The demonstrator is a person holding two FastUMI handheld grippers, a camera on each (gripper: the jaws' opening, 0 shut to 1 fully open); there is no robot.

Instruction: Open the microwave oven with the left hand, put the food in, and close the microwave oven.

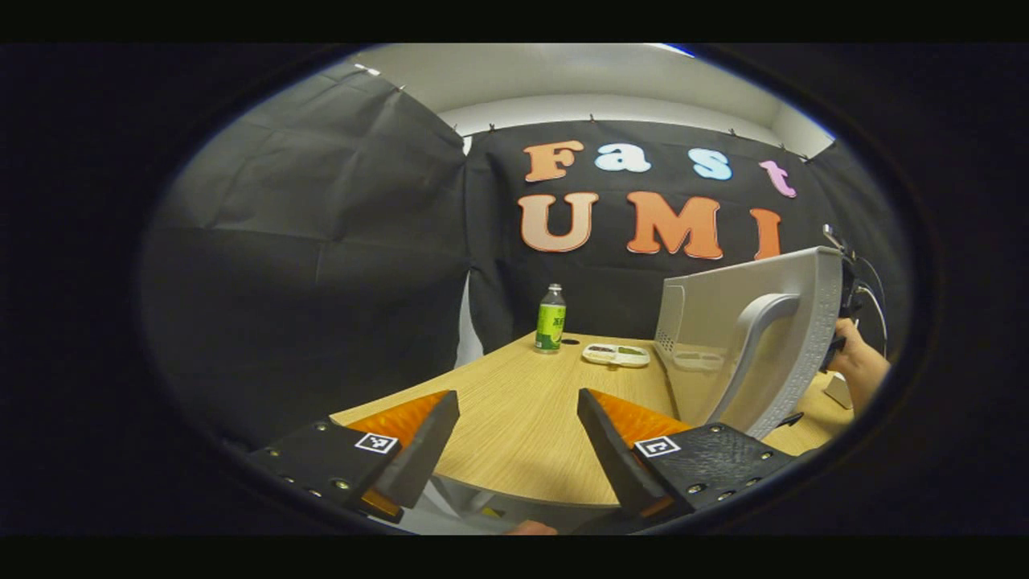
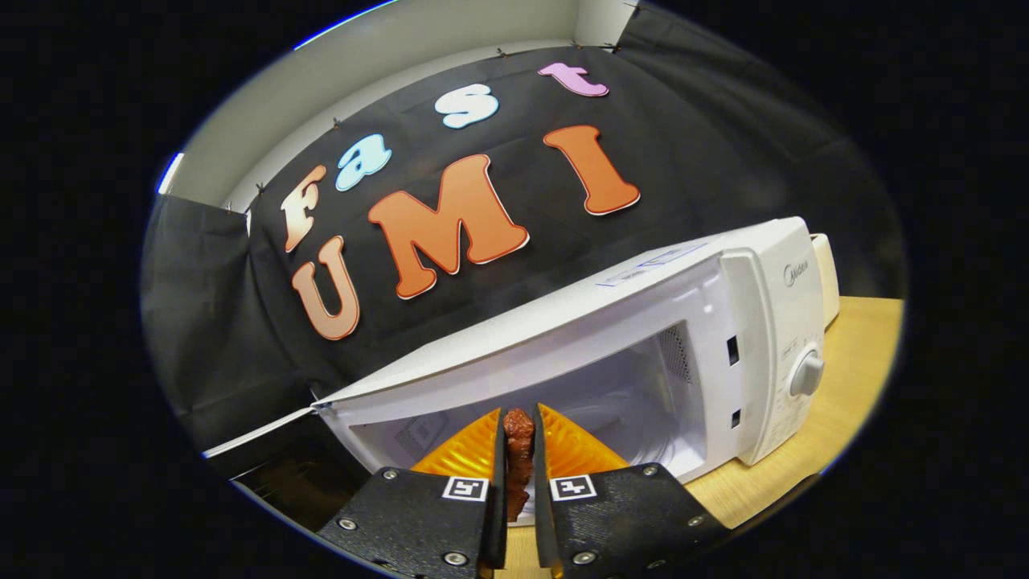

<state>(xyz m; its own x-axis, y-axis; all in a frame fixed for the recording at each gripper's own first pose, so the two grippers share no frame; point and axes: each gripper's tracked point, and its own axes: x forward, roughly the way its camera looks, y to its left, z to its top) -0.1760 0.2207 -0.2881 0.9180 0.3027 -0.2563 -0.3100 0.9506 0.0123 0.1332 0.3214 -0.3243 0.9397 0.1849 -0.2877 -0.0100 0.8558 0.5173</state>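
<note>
White microwave (image 2: 748,322) open, brown food (image 2: 518,450) at doorway

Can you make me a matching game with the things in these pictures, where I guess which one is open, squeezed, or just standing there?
Things:
1. microwave door
2. brown food
3. green bottle
4. left gripper

States:
A. standing upright on the wooden table
B. open, holding nothing
C. swung open
D. pinched between the right gripper fingers, in front of the microwave opening

Pairs: 1-C, 2-D, 3-A, 4-B
</note>
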